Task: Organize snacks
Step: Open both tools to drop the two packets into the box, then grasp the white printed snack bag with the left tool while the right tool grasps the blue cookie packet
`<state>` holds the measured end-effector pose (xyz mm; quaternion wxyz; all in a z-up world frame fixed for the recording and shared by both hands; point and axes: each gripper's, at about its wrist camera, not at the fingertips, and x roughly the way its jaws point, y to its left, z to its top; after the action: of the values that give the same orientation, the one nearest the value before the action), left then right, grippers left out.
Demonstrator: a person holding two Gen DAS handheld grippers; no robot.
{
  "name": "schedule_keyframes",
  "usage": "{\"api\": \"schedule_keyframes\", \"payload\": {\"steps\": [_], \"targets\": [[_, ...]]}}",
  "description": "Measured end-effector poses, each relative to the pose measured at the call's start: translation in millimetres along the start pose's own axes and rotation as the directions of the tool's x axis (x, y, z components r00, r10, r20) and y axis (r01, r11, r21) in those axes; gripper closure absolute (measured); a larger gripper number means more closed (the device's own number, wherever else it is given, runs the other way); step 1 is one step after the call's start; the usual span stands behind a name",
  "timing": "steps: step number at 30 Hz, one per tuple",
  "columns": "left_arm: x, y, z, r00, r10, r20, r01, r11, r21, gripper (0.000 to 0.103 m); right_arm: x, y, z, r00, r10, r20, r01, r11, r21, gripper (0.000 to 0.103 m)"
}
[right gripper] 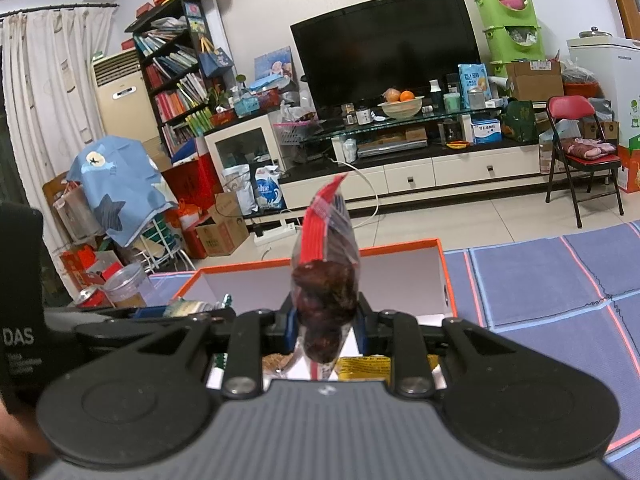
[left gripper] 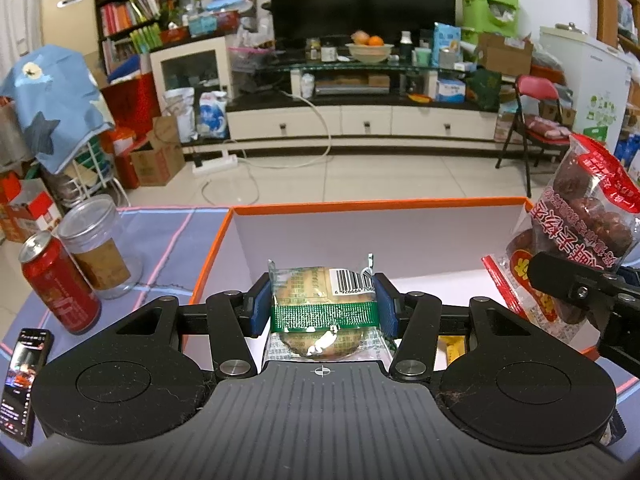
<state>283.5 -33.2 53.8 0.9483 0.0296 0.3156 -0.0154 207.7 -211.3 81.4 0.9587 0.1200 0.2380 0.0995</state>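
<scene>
My left gripper (left gripper: 323,304) is shut on a wrapped round cake packet (left gripper: 324,296) with a green band, held over the orange-rimmed white box (left gripper: 304,210). My right gripper (right gripper: 326,320) is shut on a clear red-printed bag of dark dried fruit (right gripper: 326,284), held upright over the same box (right gripper: 400,246). That bag also shows at the right of the left wrist view (left gripper: 580,220). A yellow packet (right gripper: 364,366) and another snack lie in the box below the right gripper. The left gripper and its packet show at the left of the right wrist view (right gripper: 188,308).
A red drink can (left gripper: 56,280) and a clear plastic jar (left gripper: 98,248) stand left of the box on the blue checked cloth (right gripper: 560,280). A phone (left gripper: 24,376) lies at the cloth's near left edge. Behind are a TV stand, cartons and a red folding chair (right gripper: 580,136).
</scene>
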Motion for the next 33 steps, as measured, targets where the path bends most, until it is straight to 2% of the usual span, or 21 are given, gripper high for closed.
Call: {"api": "schedule_keyframes", "payload": {"steps": [14,15,16,17,18,19,24,28,30,31,32,33], "targets": [[0,-3,1,1.000,-0.001,0.006,0.001,1.000,0.003,0.083,2,-4,4,1.000,0.002,-0.006,-0.002,1.000,0.007,0.076],[0,-3,0,1.000,-0.007,0.012,0.007,1.000,0.005,0.079,6,-3,5,0.999,0.007,-0.043,-0.007,1.000,0.012,0.068],[0,-4,1,1.000,-0.019,0.012,0.019,1.000,0.009,0.067,10,-4,6,0.997,0.011,-0.077,-0.009,0.999,0.032,0.061],[-1,-4,1,0.999,-0.033,0.011,0.032,0.999,0.015,0.057,10,-6,7,0.997,0.023,-0.077,-0.019,0.998,0.058,0.040],[-3,-4,1,0.999,-0.033,0.015,0.033,0.999,0.015,0.036,4,-8,9,0.998,0.034,-0.045,-0.031,0.996,0.081,0.036],[-9,-2,2,0.999,-0.021,0.033,0.021,1.000,0.008,0.031,-2,-8,13,0.999,0.033,-0.021,-0.032,0.996,0.083,0.036],[-60,19,12,0.990,-0.022,0.138,0.023,1.000,-0.005,0.028,-62,-12,36,0.993,0.007,0.120,-0.015,0.998,0.064,0.036],[-110,58,6,0.981,-0.031,0.191,0.042,0.998,-0.053,0.023,-123,-21,39,0.972,-0.059,0.229,0.065,0.998,-0.016,0.032],[-130,76,-6,0.980,-0.023,0.196,0.037,0.997,-0.068,0.022,-144,-29,25,0.969,-0.078,0.235,0.089,0.995,-0.036,0.021],[-140,88,-17,0.981,-0.020,0.191,0.035,0.997,-0.075,0.022,-155,-35,7,0.967,-0.105,0.233,0.116,0.993,-0.031,0.016],[-145,97,-27,0.983,-0.015,0.182,0.031,0.996,-0.086,0.022,-161,-41,-9,0.966,-0.133,0.223,0.141,0.990,-0.020,0.002],[-150,106,-40,0.985,-0.008,0.171,0.026,0.994,-0.102,0.022,-163,-45,-23,0.970,-0.154,0.186,0.160,0.987,-0.018,0.001]]}}
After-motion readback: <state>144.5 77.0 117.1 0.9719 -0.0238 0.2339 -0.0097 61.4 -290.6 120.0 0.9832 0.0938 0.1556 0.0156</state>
